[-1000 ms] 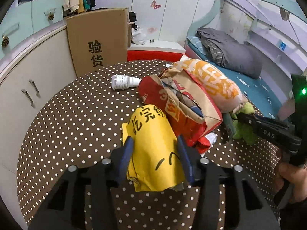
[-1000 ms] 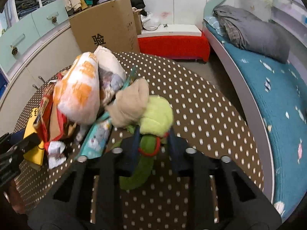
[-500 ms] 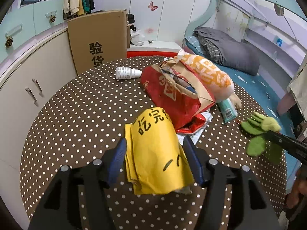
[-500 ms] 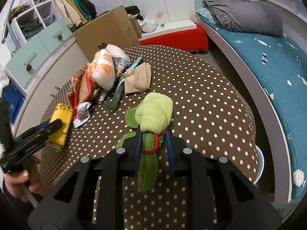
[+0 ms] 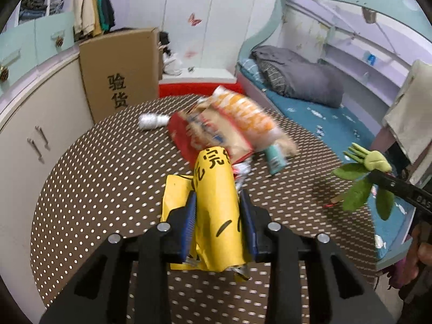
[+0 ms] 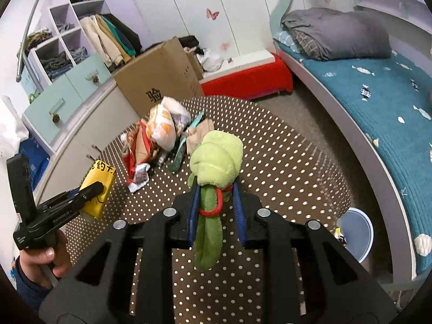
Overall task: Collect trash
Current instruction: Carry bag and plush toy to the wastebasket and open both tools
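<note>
My left gripper (image 5: 217,210) is shut on a yellow paper bag (image 5: 216,202) with black characters and holds it above the dotted round table (image 5: 94,178); the bag also shows in the right wrist view (image 6: 98,189). My right gripper (image 6: 214,202) is shut on a green plush toy (image 6: 216,156) and holds it high above the table; the toy also shows in the left wrist view (image 5: 361,178). A pile of snack bags (image 5: 229,127) lies at the table's middle, with a white bottle (image 5: 152,120) and a teal tube (image 5: 275,158) beside it.
A cardboard box (image 6: 159,81) stands behind the table by the cabinets (image 5: 32,124). A bed (image 6: 378,102) with a grey blanket runs along the right. A blue-rimmed bin (image 6: 356,232) sits on the floor between table and bed.
Both grippers have risen and pulled back from the pile. The left has closed tighter on the yellow bag and lifted it. The right has carried the green toy up and away.
</note>
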The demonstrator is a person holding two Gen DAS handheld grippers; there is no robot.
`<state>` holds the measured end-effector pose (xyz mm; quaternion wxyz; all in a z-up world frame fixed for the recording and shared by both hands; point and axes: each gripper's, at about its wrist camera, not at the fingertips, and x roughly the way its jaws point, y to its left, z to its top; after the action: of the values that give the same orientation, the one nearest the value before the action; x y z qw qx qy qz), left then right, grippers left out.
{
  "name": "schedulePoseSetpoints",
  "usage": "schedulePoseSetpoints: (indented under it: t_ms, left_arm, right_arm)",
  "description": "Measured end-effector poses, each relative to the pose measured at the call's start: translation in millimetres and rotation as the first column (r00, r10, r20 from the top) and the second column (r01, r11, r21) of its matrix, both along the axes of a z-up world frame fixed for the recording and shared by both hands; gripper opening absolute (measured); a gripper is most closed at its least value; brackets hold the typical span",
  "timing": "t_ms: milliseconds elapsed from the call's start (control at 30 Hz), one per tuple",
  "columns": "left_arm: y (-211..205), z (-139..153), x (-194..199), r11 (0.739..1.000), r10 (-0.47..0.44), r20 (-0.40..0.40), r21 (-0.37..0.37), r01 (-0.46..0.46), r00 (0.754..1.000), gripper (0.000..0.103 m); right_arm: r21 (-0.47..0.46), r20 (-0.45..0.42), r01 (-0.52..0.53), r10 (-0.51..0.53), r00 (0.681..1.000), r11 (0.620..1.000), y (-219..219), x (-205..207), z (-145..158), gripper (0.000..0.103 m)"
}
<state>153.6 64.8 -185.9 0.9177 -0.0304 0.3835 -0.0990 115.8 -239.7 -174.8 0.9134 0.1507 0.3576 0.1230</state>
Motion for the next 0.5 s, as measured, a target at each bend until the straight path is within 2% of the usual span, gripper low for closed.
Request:
schedulePoseSetpoints:
  t_ms: [300, 500]
  left_arm:
    - [-52, 44, -13, 0.994, -0.106, 0.09, -0.021, 0.108, 0.99, 0.032]
    - [-105, 68, -14, 0.979, -0.197, 0.145, -0.032, 0.203, 0.97, 0.032]
  right_arm:
    - [-0.004, 0.111, 0.054, -0.054, 0.992, 0.999, -32, -23, 40, 0.023]
    - [0.0, 0.158, 0.119, -0.118, 0.98, 0.993, -70, -40, 57, 0.023]
